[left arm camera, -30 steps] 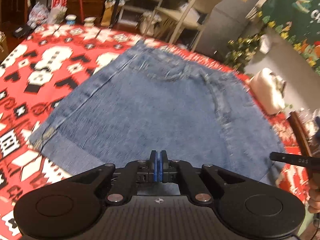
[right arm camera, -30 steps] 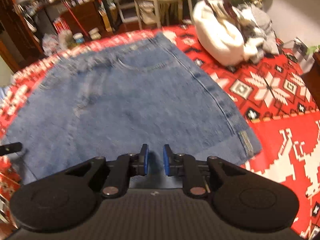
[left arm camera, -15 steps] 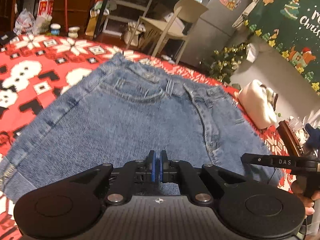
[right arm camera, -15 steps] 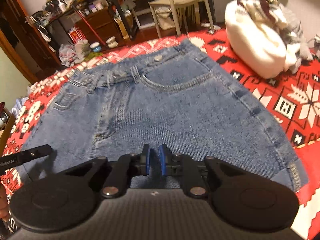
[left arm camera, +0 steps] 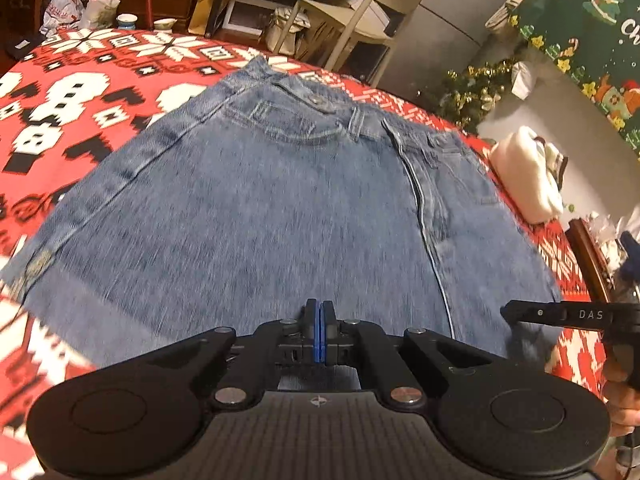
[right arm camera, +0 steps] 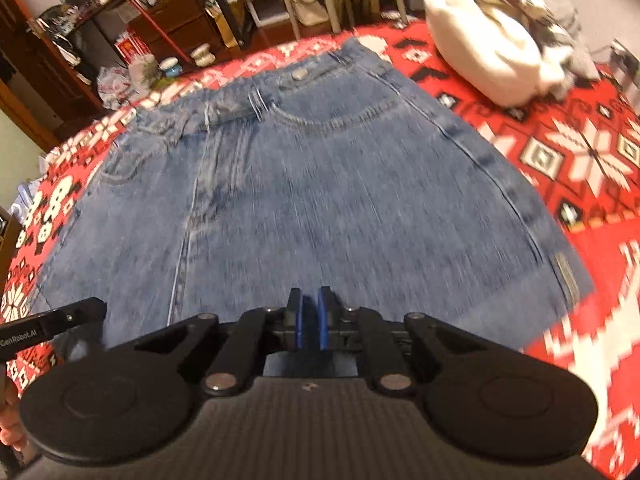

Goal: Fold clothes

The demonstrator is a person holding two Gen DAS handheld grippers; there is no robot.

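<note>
Both tongs, left [left arm camera: 319, 330] fully closed and right [right arm camera: 308, 320] nearly closed, pinch the jeans' [left arm camera: 256, 216] six-o'clock edge, apparently to fold it toward twelve.

A red blanket [left arm camera: 100, 80] with white and black knit-style patterns covers the surface. Folded blue jeans [left arm camera: 260, 208] lie flat on it straight ahead of both sets of fingers, waistband farthest away. A white bundle of clothes [right arm camera: 492, 52] rests beyond the jeans, to the right
</note>
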